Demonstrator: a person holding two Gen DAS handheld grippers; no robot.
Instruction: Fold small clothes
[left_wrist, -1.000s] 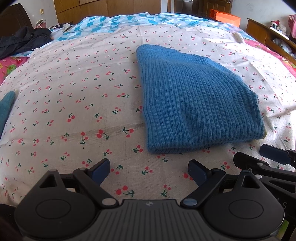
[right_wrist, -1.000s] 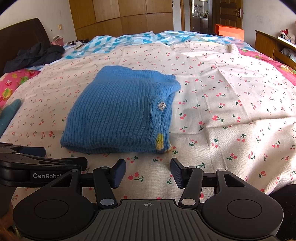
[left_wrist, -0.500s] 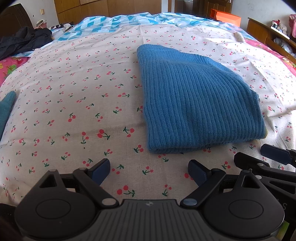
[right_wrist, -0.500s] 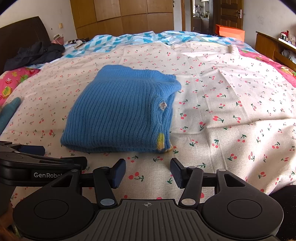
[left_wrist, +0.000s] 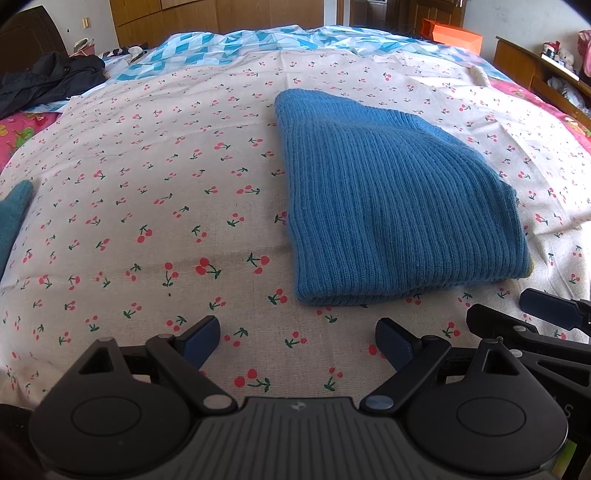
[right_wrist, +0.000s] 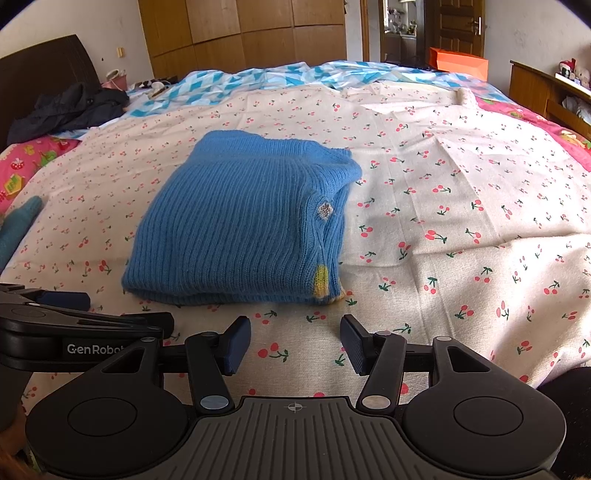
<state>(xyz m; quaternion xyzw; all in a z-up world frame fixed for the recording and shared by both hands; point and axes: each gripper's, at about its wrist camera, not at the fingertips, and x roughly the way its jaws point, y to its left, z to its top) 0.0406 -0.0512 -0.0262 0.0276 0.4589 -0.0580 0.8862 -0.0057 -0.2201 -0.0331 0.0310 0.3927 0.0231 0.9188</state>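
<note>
Apparently done: blue knit sweater (right_wrist: 240, 225) lies folded into a compact rectangle on the bed (right_wrist: 461, 206), centre-left of frame. My left hand-held gripper (left_wrist: 297, 341) and right hand-held gripper (right_wrist: 295, 343) hover released, empty, just short of it. Teal item (right_wrist: 18, 225) at left edge looks unfolded.

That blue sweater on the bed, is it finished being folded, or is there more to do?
The blue sweater already lies folded in a compact rectangle on the cherry-print sheet. Nothing is in hand: the left gripper and right gripper are open and empty. A teal item at the bed's edge may remain.
</note>
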